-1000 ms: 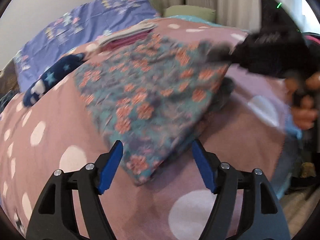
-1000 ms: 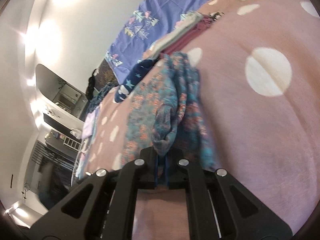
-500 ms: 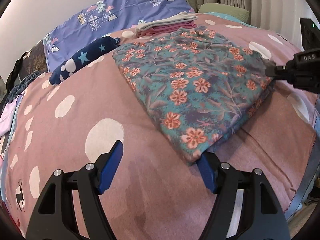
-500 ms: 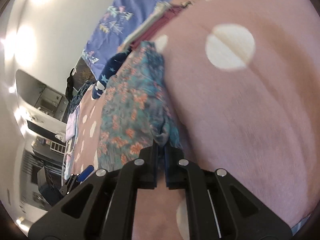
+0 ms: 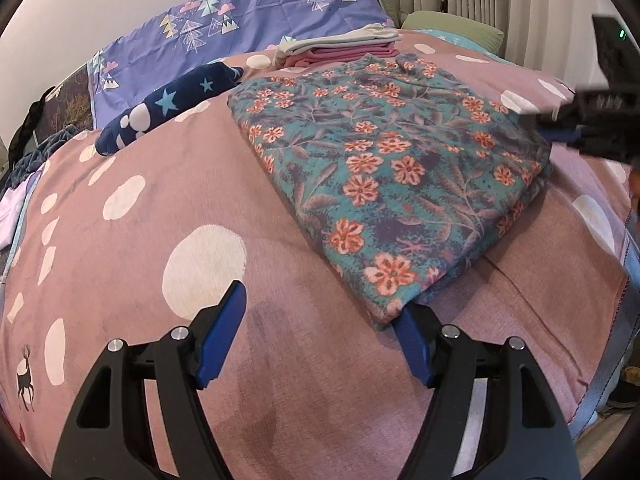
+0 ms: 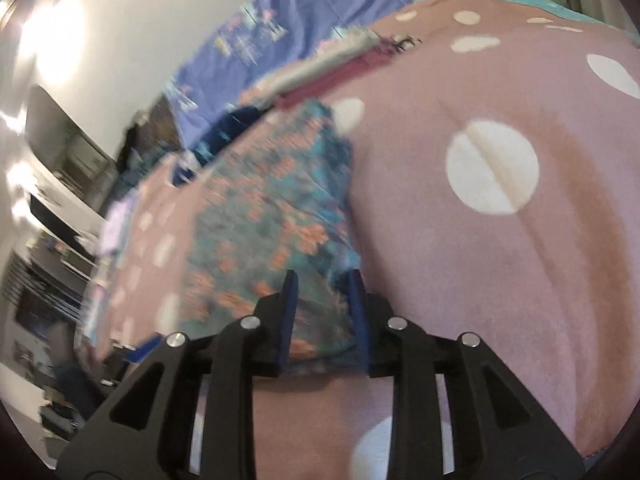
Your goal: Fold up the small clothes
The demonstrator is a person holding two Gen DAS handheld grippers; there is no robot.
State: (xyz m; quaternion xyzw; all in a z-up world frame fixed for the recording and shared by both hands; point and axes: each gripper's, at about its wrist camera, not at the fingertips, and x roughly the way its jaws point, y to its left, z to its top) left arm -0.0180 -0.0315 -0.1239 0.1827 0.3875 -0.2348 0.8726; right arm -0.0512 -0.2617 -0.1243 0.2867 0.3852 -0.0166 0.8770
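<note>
While the folded floral garment (image 5: 392,184) lies flat on the pink dotted bedspread (image 5: 152,248), the left gripper (image 5: 320,340) hovers with jaws wide apart, its right pad beside the cloth's near corner. At the far edge, the right gripper (image 6: 322,312) has just been opening, its pads loosely flanking the fabric's edge without pressing it.

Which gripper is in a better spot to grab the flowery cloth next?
Probably the left gripper: open, one finger tucked at the flowery cloth's near corner. The right gripper has just opened its jaws, releasing the edge.
</note>
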